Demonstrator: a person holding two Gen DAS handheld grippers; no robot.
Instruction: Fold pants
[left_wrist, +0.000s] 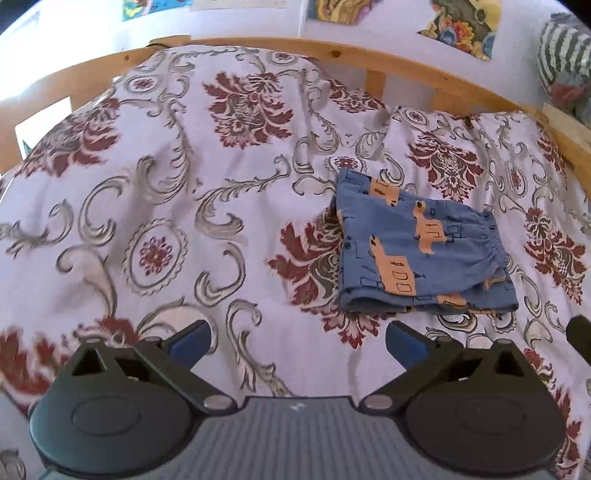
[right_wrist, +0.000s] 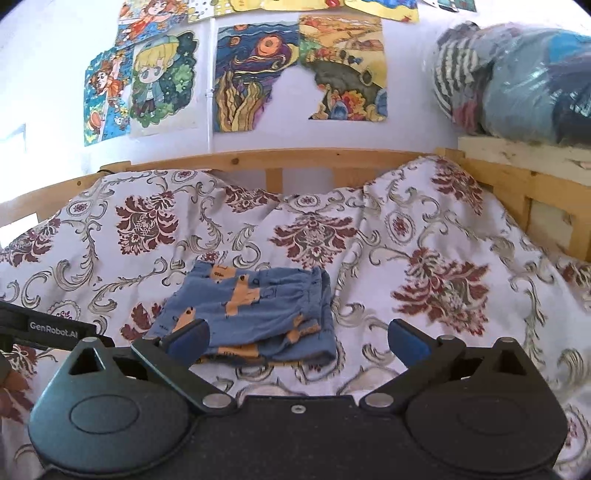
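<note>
The pants (left_wrist: 424, 247), blue with orange figures, are seen lying in a compact folded stack on the patterned bedspread (left_wrist: 184, 221), toward the wooden rail (left_wrist: 258, 51), with the elastic waistband on the right side and layered hems at the near edge. Nothing is held: the left gripper (left_wrist: 297, 341) is spread wide above bare bedspread beside the stack, and the right gripper (right_wrist: 299, 341) is likewise spread wide just short of the near edge. The fold appears nearly or fully done. The loose layers could be dragged apart if a finger were caught in the hems, and the soft, rumpled bedding could let the stack slump.
</note>
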